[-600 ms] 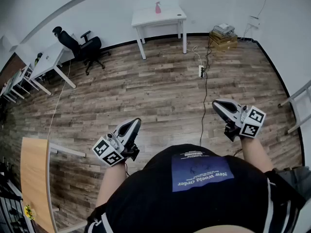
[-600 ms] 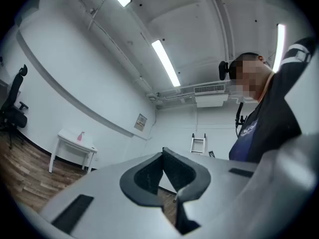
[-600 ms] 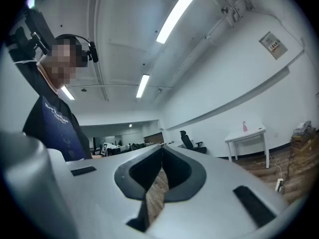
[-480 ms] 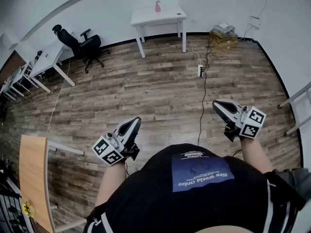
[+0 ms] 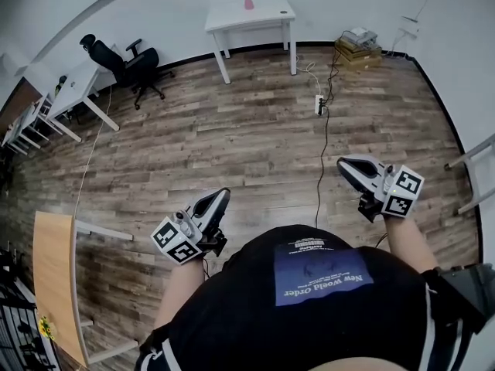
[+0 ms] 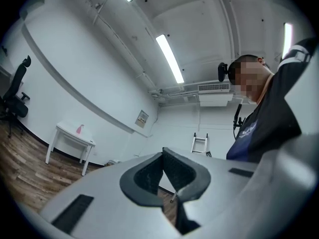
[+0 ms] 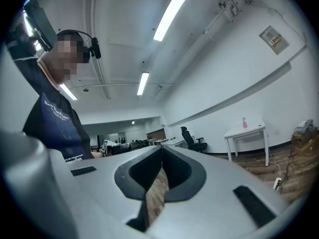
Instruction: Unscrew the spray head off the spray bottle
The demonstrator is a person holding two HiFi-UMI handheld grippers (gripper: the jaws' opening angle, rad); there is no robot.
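Noting white table (image 5: 249, 14) far ahead of left gripper (image 5: 220, 195) and right gripper (image 5: 343, 163), both pinched together on nothing, pink spray bottle (image 5: 249, 0) on that table, well beyond the fingers; risk of toppling it if met unopened.

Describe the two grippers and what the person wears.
The left gripper and right gripper are light grey shells with dark-lined jaws, each carrying a white cube printed with black square markers. The person wears a black short-sleeved shirt with a blue printed patch.
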